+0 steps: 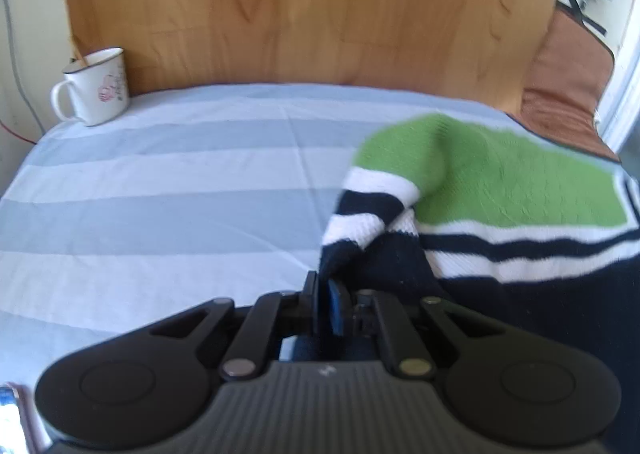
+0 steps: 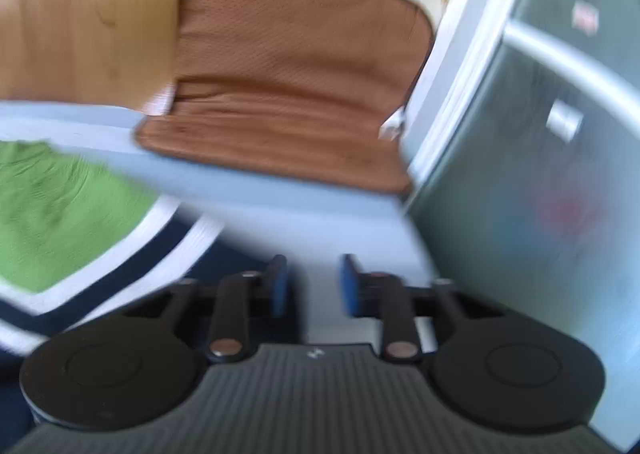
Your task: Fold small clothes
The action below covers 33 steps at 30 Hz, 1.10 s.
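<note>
A small knit sweater (image 1: 520, 190), green on top with white and navy stripes, lies on the striped blue-and-white cloth (image 1: 160, 190) at the right. One sleeve (image 1: 372, 206) is folded over toward the middle. My left gripper (image 1: 324, 286) is shut on the navy cuff of that sleeve. In the blurred right wrist view the sweater (image 2: 60, 222) lies at the left. My right gripper (image 2: 312, 278) stands open above the cloth (image 2: 320, 214) beside the sweater's navy hem, with nothing between its blue pads (image 2: 280, 286).
A white enamel mug (image 1: 96, 88) stands at the cloth's far left corner, against a wooden board (image 1: 300, 6). A brown leather cushion (image 2: 296, 66) lies past the cloth's right end, beside a grey glass door (image 2: 540, 174). Cables hang by the wall at far left.
</note>
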### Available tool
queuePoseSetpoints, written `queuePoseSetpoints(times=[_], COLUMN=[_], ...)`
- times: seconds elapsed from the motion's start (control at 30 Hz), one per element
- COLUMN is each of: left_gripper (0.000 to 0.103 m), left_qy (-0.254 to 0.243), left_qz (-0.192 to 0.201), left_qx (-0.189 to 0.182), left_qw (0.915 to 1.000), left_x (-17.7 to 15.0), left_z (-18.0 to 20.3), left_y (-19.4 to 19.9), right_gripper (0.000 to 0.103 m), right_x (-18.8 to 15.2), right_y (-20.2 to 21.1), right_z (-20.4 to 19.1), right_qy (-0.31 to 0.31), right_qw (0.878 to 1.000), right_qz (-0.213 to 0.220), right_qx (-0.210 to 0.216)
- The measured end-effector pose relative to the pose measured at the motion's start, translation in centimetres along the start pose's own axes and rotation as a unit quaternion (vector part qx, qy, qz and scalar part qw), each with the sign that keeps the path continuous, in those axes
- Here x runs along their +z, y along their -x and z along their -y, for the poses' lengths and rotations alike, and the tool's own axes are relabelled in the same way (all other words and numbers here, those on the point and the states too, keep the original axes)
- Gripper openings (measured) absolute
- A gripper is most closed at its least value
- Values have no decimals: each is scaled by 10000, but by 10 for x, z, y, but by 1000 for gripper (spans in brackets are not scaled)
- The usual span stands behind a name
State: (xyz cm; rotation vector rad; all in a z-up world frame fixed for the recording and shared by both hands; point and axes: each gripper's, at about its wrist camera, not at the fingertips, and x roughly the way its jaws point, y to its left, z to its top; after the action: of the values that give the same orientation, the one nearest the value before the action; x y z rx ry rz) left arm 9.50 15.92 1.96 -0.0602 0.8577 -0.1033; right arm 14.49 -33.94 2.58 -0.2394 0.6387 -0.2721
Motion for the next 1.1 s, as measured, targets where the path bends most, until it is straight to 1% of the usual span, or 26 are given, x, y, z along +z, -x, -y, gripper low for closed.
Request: queuePoseSetpoints(times=[0.03,0.07,0.13,0.17,0.23,0.27,0.3,0.33,0.4,0.47,0.5,0.53,0.57,0.6,0.67,0.7,0.73,0.77,0.8,0.83,0.87,0.9,0.93,0.97,1.03,1.1], left_gripper=[6,6,6,6,6,6,6,6,6,6,6,6,6,6,6,6,6,6,6,7,9,10,14,17,28,32], left_qy=[39,62,41,6,-57,-74,-105,-138,-211,-266,-295,-327,-375,-415,-405,-374,-332,-270,-225,-223,-197,-92,8,106,164,167], left_qz=[18,14,17,32,50,43,18,-10,-72,-125,-138,-137,-107,-27,178,278,343,376,352,252,50,-217,-392,-465,-286,-109], left_qx=[49,75,105,112,122,129,144,166,211,197,191,186,176,176,190,231,303,403,521,623,739,814,831,833,849,845], left_qw=[10000,10000,9999,9999,9999,9999,9998,9998,9995,9994,9993,9992,9991,9990,9988,9986,9984,9981,9978,9975,9971,9964,9958,9954,9958,9962], left_x=[2,4,6,7,9,11,12,12,11,12,13,14,17,20,31,39,46,53,59,64,67,68,67,65,60,55], left_z=[-3,-6,-9,-8,-7,-6,-4,-3,1,1,1,1,0,-1,-7,-10,-13,-16,-16,-16,-17,-21,-24,-28,-31,-35], left_y=[3,5,8,10,12,12,12,11,8,6,5,5,6,8,14,15,13,8,-3,-15,-31,-49,-60,-65,-54,-35], right_gripper=[41,41,41,40,41,45,52,56,66,68,62,48,25,11,11,11,11,11,12,13,15,24,34,49,49,49], right_x=[11,22,46,57,77,85,93,98,105,104,100,96,92,91,94,95,95,93,90,86,81,78,78,77,79,77], right_y=[5,11,20,22,21,18,11,4,-16,-36,-46,-53,-51,-44,-27,-25,-30,-38,-47,-56,-62,-58,-54,-48,-31,-10], right_z=[-6,-15,-44,-65,-115,-142,-166,-190,-230,-263,-274,-280,-279,-276,-263,-254,-250,-251,-261,-276,-286,-285,-281,-270,-244,-229], right_qy=[-150,-348,-478,-384,-116,-10,93,179,288,398,461,513,463,442,126,-174,-452,-576,-466,-184,66,109,56,-138,-462,-376], right_qw=[9993,9954,9779,9683,9513,9434,9353,9300,9256,9234,9224,9173,9112,9130,9180,9168,9160,9197,9283,9389,9483,9525,9554,9534,9404,9340], right_qz=[130,291,512,574,610,555,467,370,48,-515,-772,-935,-880,-636,61,379,551,516,335,94,38,274,303,334,498,505], right_qx=[312,839,1968,2401,3019,3270,3507,3654,3775,3782,3757,3836,3998,4005,3963,3972,3948,3850,3674,3435,3173,3029,2938,2994,3332,3517])
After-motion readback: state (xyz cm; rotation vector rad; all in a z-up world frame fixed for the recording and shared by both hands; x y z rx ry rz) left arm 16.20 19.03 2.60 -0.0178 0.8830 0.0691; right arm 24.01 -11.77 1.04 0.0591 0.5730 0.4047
